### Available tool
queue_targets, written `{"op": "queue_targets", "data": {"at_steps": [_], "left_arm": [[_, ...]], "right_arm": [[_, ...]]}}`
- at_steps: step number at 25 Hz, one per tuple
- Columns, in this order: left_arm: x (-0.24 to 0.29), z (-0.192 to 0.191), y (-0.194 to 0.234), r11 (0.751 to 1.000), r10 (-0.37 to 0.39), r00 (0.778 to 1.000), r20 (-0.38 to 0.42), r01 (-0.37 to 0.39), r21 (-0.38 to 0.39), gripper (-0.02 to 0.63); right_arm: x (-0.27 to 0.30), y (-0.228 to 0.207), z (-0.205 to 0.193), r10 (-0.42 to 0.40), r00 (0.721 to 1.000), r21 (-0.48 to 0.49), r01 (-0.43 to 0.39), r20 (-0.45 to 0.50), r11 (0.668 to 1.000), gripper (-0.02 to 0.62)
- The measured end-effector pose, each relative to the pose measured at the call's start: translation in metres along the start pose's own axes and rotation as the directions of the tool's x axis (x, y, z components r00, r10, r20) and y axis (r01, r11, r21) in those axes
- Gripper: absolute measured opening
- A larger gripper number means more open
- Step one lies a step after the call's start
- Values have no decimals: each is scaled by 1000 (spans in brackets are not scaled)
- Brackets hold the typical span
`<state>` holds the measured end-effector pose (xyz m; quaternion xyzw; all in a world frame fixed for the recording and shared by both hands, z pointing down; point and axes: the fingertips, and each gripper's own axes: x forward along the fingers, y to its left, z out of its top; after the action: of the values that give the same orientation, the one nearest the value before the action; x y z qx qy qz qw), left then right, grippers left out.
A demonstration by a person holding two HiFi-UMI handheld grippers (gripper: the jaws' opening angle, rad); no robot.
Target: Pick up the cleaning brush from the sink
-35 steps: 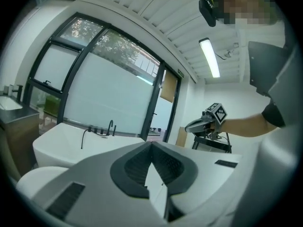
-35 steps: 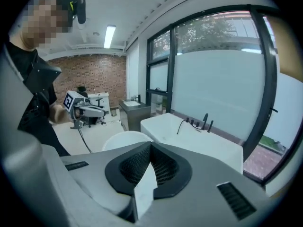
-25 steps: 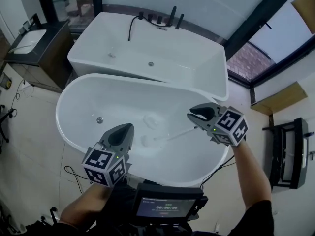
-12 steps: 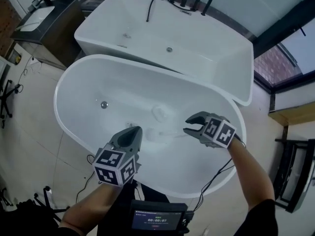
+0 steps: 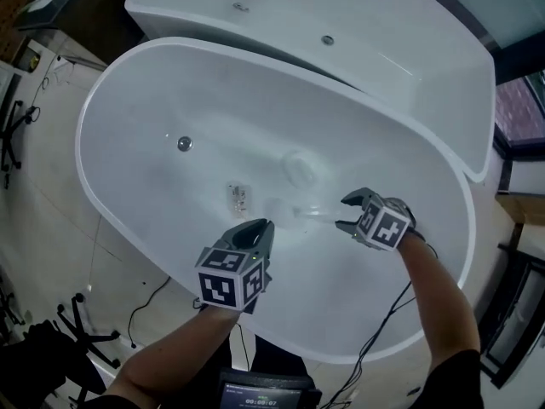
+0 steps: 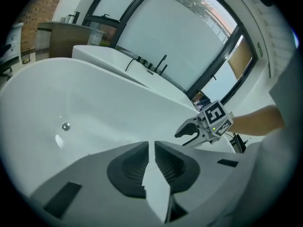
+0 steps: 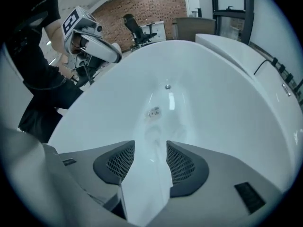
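The cleaning brush point(image 5: 279, 208) is white and hard to make out against the white oval tub point(image 5: 88, 147). It lies on the tub bottom with its thin handle point(image 5: 312, 215) running right. My right gripper point(image 5: 347, 212) hangs low in the tub at the handle's right end. Its jaws are opening wide and do not touch the handle. In the right gripper view the pale brush head point(image 7: 154, 131) lies ahead of the right gripper point(image 7: 150, 148), nothing pressed between the pads. My left gripper point(image 5: 260, 227) is just below the brush head, its jaws opening a little on nothing.
A drain point(image 5: 184, 144) sits in the tub bottom at left. A small clear object point(image 5: 238, 198) and a round white patch point(image 5: 298, 167) lie near the brush. A second, rectangular tub point(image 5: 400, 49) stands behind. Cables and a chair base point(image 5: 77, 331) are on the floor at left.
Both grippers have dropped down into the oval tub toward the brush. The right jaws have spread wide and the left jaws have parted slightly. The view has closed in on the tub.
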<state>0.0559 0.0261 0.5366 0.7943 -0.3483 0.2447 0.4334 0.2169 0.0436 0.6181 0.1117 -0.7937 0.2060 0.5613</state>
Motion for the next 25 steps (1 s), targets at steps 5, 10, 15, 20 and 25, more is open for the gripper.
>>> {"op": "queue_targets", "data": {"at_steps": [5, 10, 15, 20, 25], "left_arm": [[80, -41, 41, 998, 34, 996, -79, -38, -44, 48], [146, -93, 101, 990, 103, 984, -144, -116, -82, 77], [188, -137, 126, 983, 142, 967, -209, -163, -87, 91], [222, -158, 139, 973, 127, 967, -219, -165, -162, 120], [238, -180, 156, 968, 136, 958, -254, -183, -172, 130]], "right_arm": [[92, -32, -59, 37, 995, 48, -32, -97, 998, 244], [174, -50, -105, 25, 973, -5, -27, -228, 1000, 244], [245, -64, -143, 28, 954, -116, -66, -300, 991, 244], [297, -64, -168, 66, 929, -116, -116, -365, 987, 244], [329, -60, -198, 91, 888, -124, -163, -450, 979, 244]]}}
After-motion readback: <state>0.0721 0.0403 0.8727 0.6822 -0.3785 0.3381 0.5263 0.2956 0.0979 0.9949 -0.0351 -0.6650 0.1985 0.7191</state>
